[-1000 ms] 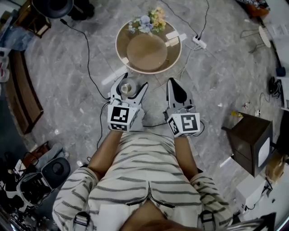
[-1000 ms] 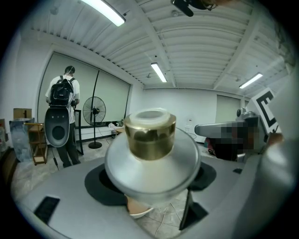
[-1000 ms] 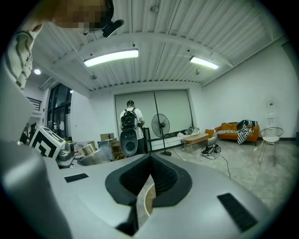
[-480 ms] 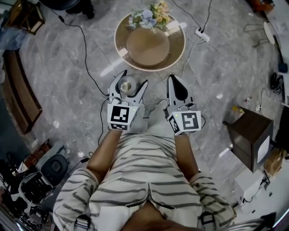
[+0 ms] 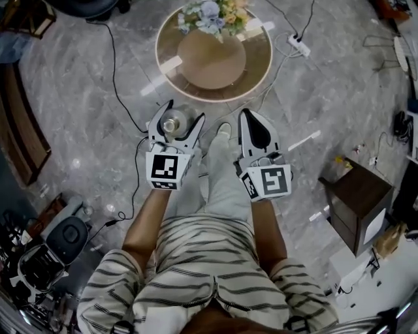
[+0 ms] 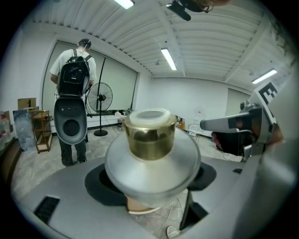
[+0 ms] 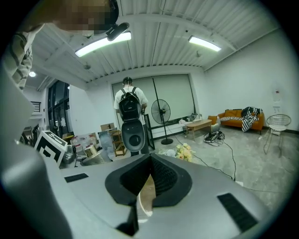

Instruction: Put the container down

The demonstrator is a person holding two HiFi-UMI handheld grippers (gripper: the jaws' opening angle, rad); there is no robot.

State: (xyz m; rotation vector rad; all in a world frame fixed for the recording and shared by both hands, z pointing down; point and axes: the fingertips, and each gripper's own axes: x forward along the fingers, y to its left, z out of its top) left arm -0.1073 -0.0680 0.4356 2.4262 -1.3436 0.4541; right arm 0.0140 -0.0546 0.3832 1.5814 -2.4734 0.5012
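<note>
The container [image 5: 171,124] is a silver, bowl-shaped vessel with a gold neck and a pale lid. My left gripper [image 5: 174,125] is shut on it, one jaw on each side of its wide body, holding it upright above the floor. In the left gripper view the container [image 6: 152,149] fills the middle, between the dark pads of my left gripper [image 6: 152,181]. My right gripper [image 5: 253,124] is level with it on the right. Its jaws are shut with nothing between them, and in the right gripper view the right gripper [image 7: 149,161] shows its pads pressed together.
A round wooden table [image 5: 258,72] stands just ahead, with a flower bunch [image 5: 212,12] at its far edge. Cables and a power strip [image 5: 299,44] lie on the grey floor. A person with a backpack [image 6: 74,74] and a fan [image 6: 101,100] stand across the room. A dark cabinet [image 5: 356,196] is on the right.
The view has moved forward: the round table is nearer to both grippers and a foot now shows between them. The left gripper still holds the container, and the right stays shut.
</note>
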